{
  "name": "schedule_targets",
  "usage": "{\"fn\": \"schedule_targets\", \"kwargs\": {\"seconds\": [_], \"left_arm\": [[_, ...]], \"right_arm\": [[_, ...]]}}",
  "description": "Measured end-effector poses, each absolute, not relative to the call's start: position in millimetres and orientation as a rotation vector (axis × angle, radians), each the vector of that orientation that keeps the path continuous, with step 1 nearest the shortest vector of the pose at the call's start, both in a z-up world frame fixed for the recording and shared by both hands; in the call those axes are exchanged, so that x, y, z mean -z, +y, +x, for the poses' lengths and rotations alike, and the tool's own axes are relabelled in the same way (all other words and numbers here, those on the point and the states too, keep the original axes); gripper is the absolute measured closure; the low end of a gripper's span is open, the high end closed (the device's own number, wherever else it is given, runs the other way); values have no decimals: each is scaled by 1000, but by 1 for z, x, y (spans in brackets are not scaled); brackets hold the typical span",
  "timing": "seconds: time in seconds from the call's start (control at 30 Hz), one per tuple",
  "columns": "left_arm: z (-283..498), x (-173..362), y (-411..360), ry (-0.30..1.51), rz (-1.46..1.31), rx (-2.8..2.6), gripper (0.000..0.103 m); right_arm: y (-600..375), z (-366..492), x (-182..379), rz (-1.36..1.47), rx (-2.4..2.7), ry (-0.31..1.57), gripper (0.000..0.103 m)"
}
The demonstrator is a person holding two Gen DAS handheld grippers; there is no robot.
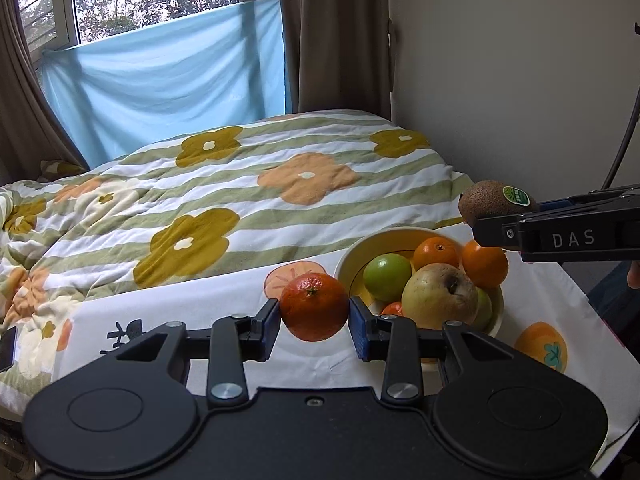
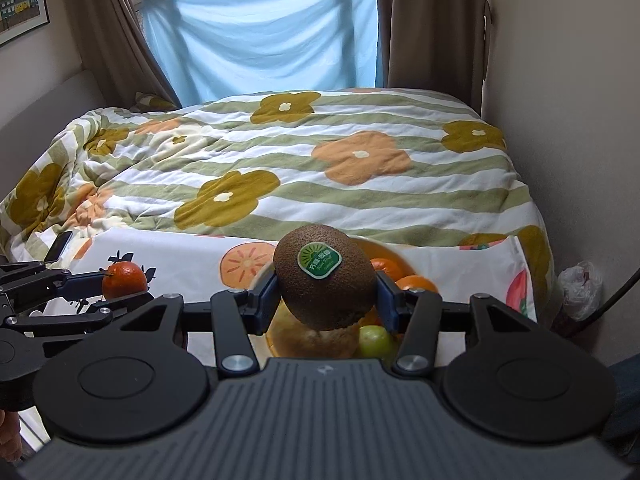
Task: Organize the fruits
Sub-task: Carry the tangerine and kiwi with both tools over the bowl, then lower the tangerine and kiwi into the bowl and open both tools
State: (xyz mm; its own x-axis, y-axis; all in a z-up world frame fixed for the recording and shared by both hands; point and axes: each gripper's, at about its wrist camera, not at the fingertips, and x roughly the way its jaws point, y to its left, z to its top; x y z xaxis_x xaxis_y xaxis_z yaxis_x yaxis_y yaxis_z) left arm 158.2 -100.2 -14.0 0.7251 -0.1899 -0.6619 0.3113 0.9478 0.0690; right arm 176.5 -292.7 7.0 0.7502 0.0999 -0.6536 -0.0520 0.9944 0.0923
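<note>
**Orange in one hand, kiwi in the other**

Orange peel is wedged tight between my left gripper (image 1: 314, 314) pads: I've got a mandarin (image 1: 314, 306) pinched there, jaws drawn nearly all the way in around it, held up off the white fruit-print cloth (image 1: 224, 300). My right gripper (image 2: 326, 294) is clamped on a kiwi (image 2: 325, 276), jaws partway in, its green sticker facing the camera (can't read the small print).

From the left wrist view, the yellow bowl (image 1: 352, 256) sits at about 2 o'clock from the mandarin, just beside it. Inside: a big yellowish apple (image 1: 438, 294) in front, a green apple (image 1: 386, 276) at its 10 o'clock, two oranges (image 1: 436, 252) behind. The kiwi hangs above the bowl's far-right rim, at roughly 1 o'clock.

From the right wrist view, the bowl is straight below the kiwi, mostly hidden by it. The mandarin shows at 9 o'clock. Behind everything, a striped flower quilt (image 2: 320, 160).
</note>
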Motion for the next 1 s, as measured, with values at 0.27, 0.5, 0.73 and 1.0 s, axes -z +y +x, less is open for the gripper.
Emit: {"fn": "schedule_targets", "kwargs": {"seconds": [0.27,0.5,0.73,1.0], "left_arm": [[199,31,-141,749,165,259,63],[236,56,-156,826,148,210,62],[259,79,-161,920,125,183,62],[262,77,-164,907,129,173,22]], "right_arm": [[-330,224,10,35,-130,747,38],[-343,265,31,24,-184,786,38],[-342,292,49,23,-230,827,38],[-338,306,61,21,-260,859,38]]}}
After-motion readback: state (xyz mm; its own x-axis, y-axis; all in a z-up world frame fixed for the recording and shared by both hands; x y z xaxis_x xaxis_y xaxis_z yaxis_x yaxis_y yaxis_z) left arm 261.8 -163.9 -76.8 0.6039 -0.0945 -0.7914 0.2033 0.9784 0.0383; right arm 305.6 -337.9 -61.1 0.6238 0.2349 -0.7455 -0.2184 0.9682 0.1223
